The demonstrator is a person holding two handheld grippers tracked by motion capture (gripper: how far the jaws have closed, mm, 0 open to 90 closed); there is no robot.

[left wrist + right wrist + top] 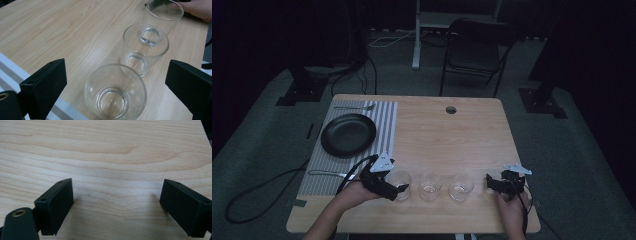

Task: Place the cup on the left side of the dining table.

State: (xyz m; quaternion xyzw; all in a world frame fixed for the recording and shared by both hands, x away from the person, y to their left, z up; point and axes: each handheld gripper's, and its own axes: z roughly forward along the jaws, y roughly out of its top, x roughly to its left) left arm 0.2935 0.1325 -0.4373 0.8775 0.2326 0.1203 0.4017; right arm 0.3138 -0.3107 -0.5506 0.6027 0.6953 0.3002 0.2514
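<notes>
Along the near edge of the wooden surface (452, 135), 3 clear glasses sit upright in a row, all empty: nearest glass (115, 92), middle glass (144, 48), far glass (162, 17). Left gripper (398, 190) is at the nearest glass with fingers (43, 86) spread wide either side, not touching it. Right gripper (490, 183) rests beyond the far glass, fingers (56, 202) open over bare wood; black plate (348, 135) on the striped placemat (382, 125) is empty too.

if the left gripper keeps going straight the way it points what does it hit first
Most likely the nearest clear drinking glass, which stands on the wooden table just ahead, between the left gripper's open black jaws. Two more clear glasses line up behind it.
</notes>
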